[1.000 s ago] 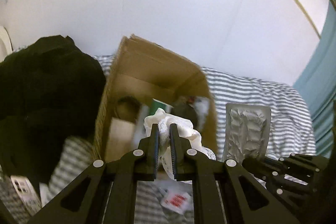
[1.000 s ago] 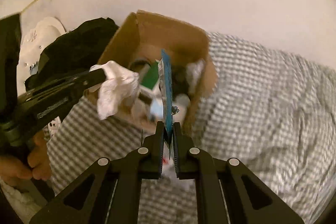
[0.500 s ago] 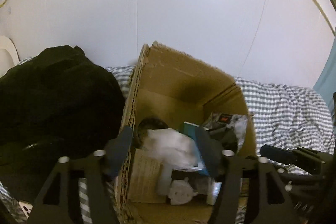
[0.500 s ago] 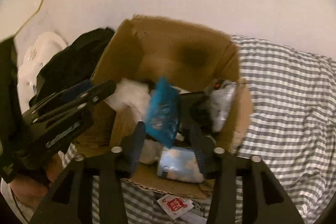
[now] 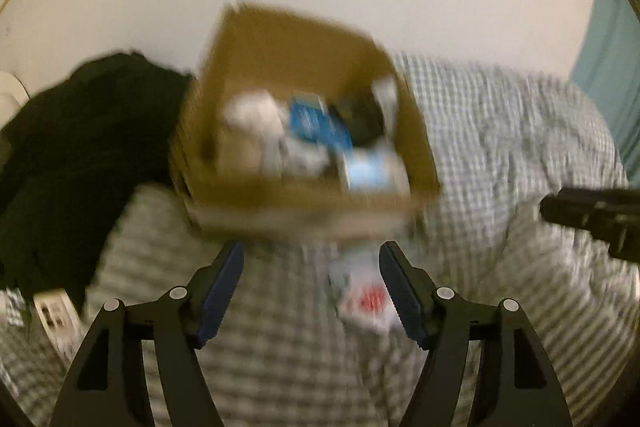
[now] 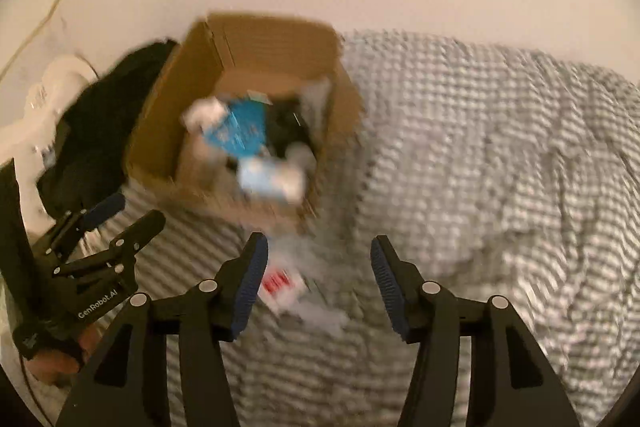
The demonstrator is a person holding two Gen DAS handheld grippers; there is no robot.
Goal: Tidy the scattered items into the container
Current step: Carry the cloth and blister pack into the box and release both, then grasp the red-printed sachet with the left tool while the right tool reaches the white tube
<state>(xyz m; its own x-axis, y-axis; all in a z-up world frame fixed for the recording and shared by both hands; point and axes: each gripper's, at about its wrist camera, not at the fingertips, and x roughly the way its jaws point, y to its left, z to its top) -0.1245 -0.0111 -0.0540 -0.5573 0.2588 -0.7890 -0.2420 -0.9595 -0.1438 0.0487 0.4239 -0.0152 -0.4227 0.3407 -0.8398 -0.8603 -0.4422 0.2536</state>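
Observation:
An open cardboard box (image 5: 416,151) (image 6: 156,131) stands on the checked bedspread and holds several items. Among them are a white cloth (image 5: 252,115) (image 6: 202,113) and a blue packet (image 5: 316,125) (image 6: 236,129). A small white sachet with a red print (image 5: 370,301) (image 6: 280,285) lies on the bedspread in front of the box. My left gripper (image 5: 311,291) is open and empty, back from the box. It also shows in the right wrist view (image 6: 120,215). My right gripper (image 6: 316,281) is open and empty above the sachet. Both views are blurred.
A black garment (image 5: 80,155) (image 6: 104,131) is heaped left of the box. A white object (image 6: 44,99) sits behind it by the wall. Small cards (image 5: 52,315) lie at the left edge. The grey checked bedspread (image 6: 500,167) spreads to the right. A teal curtain (image 5: 612,67) hangs far right.
Both grippers opened over the box, dropping the white cloth and the blue packet into it. Both have since pulled back from the box toward me.

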